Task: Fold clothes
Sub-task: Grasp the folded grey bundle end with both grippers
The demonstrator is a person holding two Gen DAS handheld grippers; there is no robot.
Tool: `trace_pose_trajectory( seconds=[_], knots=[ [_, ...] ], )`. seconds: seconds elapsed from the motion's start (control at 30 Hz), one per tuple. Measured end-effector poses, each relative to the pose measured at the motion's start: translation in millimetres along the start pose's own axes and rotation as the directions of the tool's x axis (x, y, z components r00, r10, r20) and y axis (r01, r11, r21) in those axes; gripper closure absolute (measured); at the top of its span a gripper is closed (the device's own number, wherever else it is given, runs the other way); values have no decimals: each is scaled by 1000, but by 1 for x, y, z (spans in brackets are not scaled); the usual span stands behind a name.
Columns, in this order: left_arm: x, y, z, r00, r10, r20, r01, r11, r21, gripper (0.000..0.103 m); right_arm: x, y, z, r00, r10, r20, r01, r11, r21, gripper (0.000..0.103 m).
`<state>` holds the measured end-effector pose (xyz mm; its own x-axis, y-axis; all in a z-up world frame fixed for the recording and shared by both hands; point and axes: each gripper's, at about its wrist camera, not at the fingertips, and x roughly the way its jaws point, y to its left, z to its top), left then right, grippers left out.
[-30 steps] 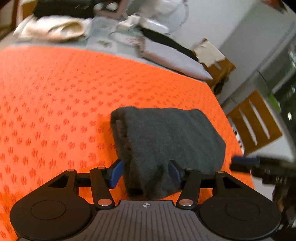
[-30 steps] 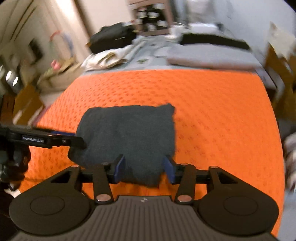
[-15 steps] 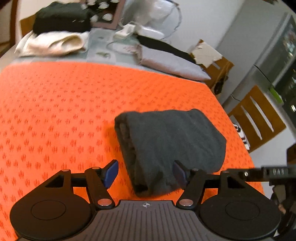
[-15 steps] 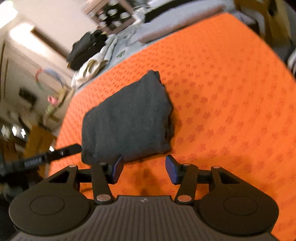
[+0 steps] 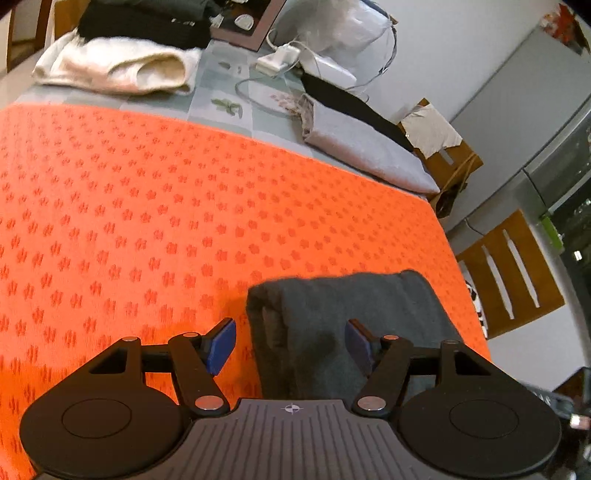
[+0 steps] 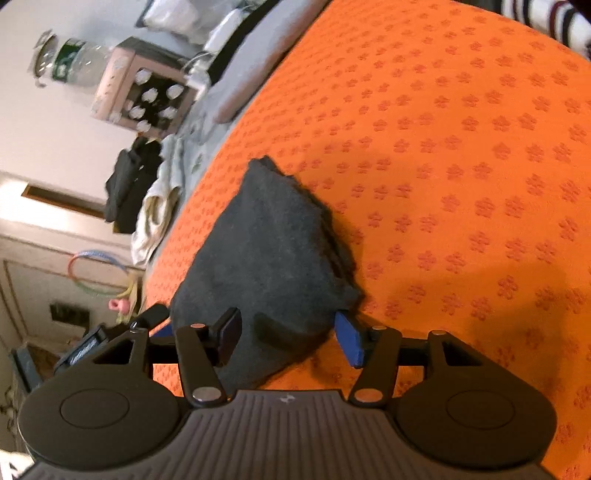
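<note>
A dark grey garment (image 5: 354, 325), folded into a thick block, lies on the orange patterned cloth (image 5: 147, 206). My left gripper (image 5: 290, 343) stands open over the block's near left edge. Its left blue pad is over the orange cloth and its right pad over the garment, neither pressing. In the right wrist view, which is rolled sideways, the garment (image 6: 266, 251) has a near corner between the fingers of my right gripper (image 6: 290, 338). Those jaws are opening and the pads do not press on the fabric. The left gripper (image 6: 110, 343) shows at the lower left there.
Beyond the orange cloth lie a cream folded garment (image 5: 122, 66), a black pile (image 5: 140, 26), a grey folded cloth (image 5: 362, 147), and a charger with cable (image 5: 273, 62). A wooden chair (image 5: 509, 273) stands past the table's right edge.
Both grippers have let go of the garment and spread wider. The left one drew back a little. The right one sank and rolled, so its view now tilts.
</note>
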<state>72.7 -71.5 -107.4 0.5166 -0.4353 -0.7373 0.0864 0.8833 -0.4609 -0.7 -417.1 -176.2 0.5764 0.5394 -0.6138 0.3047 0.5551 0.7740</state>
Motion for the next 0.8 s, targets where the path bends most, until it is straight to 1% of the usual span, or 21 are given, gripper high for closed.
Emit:
trace_pose_trajectory(
  seconds=[0.1, 0.17, 0.2, 0.23, 0.27, 0.3, 0.33, 0.37, 0.4, 0.47, 0.57, 0.63, 0.7, 0.8],
  knots=[
    [-11, 8, -15, 999, -43, -24, 41, 996, -78, 34, 7, -4, 1, 1000, 9, -2, -9, 997, 77, 38],
    [-17, 14, -27, 996, -76, -40, 70, 987, -145, 34, 15, -4, 1, 1000, -1, -5, 2, 995, 96, 38],
    [-19, 18, -34, 995, -92, -44, 83, 980, -178, 33, 17, -2, 1, 1000, 2, 0, -2, 995, 101, 40],
    [-21, 21, -40, 994, -103, -45, 91, 972, -214, 32, 19, 0, 1, 1000, 0, 5, 0, 995, 103, 44],
    [-22, 25, -45, 993, -112, -46, 97, 963, -251, 31, 20, 3, 2, 1000, -3, 9, 2, 995, 104, 56],
    [-22, 28, -51, 991, -124, -49, 105, 951, -291, 30, 20, 6, 3, 1000, -6, 11, 4, 994, 106, 63],
    [-21, 32, -56, 989, -136, -51, 112, 936, -332, 30, 19, 9, 5, 1000, -9, 13, 7, 994, 107, 66],
    [-21, 34, -60, 988, -148, -47, 120, 922, -368, 30, 17, 13, 7, 1000, -12, 14, 10, 994, 109, 72],
    [-20, 36, -63, 986, -160, -37, 133, 909, -396, 30, 16, 16, 9, 1000, -15, 16, 13, 994, 111, 74],
    [-13, 38, -64, 980, -196, -18, 166, 874, -457, 29, 10, 28, 13, 1000, -10, 19, 8, 997, 77, 75],
    [-3, 42, -64, 968, -250, 12, 215, 809, -546, 28, 5, 44, 20, 1000, 7, 20, -8, 999, 46, 76],
    [5, 44, -65, 958, -284, 36, 247, 757, -605, 28, 2, 51, 24, 1000, 16, 19, -17, 999, 35, 76],
    [13, 46, -66, 949, -308, 65, 271, 695, -665, 27, 0, 56, 29, 1000, 20, 18, -20, 999, 27, 76],
    [25, 48, -66, 946, -310, 94, 279, 632, -723, 25, 1, 59, 37, 1000, 16, 17, -17, 999, 27, 76]
  ],
)
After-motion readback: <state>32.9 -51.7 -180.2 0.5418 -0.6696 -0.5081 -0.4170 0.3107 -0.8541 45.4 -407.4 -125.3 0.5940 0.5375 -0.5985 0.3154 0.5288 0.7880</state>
